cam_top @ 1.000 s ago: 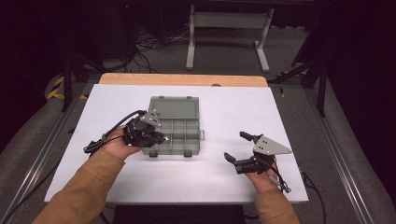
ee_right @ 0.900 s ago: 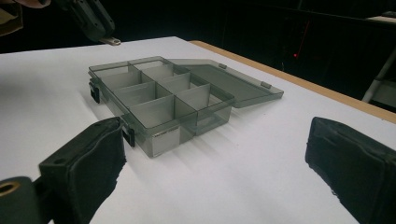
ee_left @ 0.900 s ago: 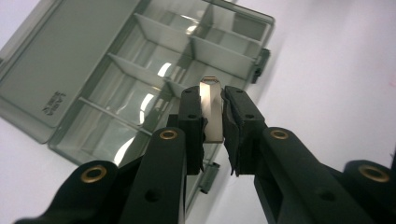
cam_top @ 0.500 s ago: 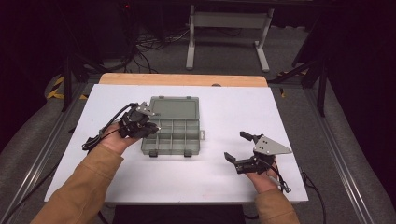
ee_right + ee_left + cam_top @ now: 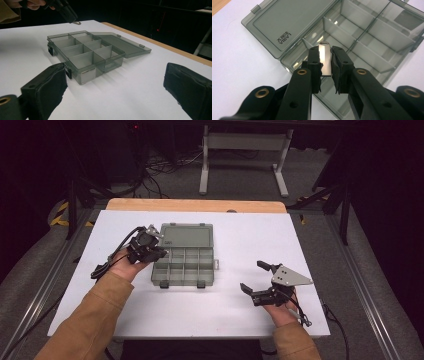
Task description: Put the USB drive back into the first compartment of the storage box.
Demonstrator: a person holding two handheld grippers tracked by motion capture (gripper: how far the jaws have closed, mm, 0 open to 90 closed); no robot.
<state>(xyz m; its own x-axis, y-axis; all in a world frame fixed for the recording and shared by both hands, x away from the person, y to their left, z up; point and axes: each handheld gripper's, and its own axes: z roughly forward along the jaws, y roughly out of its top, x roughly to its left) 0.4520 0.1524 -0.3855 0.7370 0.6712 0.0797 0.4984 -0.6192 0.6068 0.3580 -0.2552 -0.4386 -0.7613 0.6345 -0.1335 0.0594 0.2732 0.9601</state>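
The left gripper (image 5: 325,63), its jaws clenched on a small metal plate (image 5: 325,60), had drawn back from the open compartment box (image 5: 184,265) on the worktop (image 5: 300,245), apparently lifting the part out; the right gripper (image 5: 257,279) waited released.

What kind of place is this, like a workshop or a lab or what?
Probably a lab or recording setup: a white table under a fixed camera, cables strewn on the dark floor behind, and a person using handheld grippers beside a clear compartment box.
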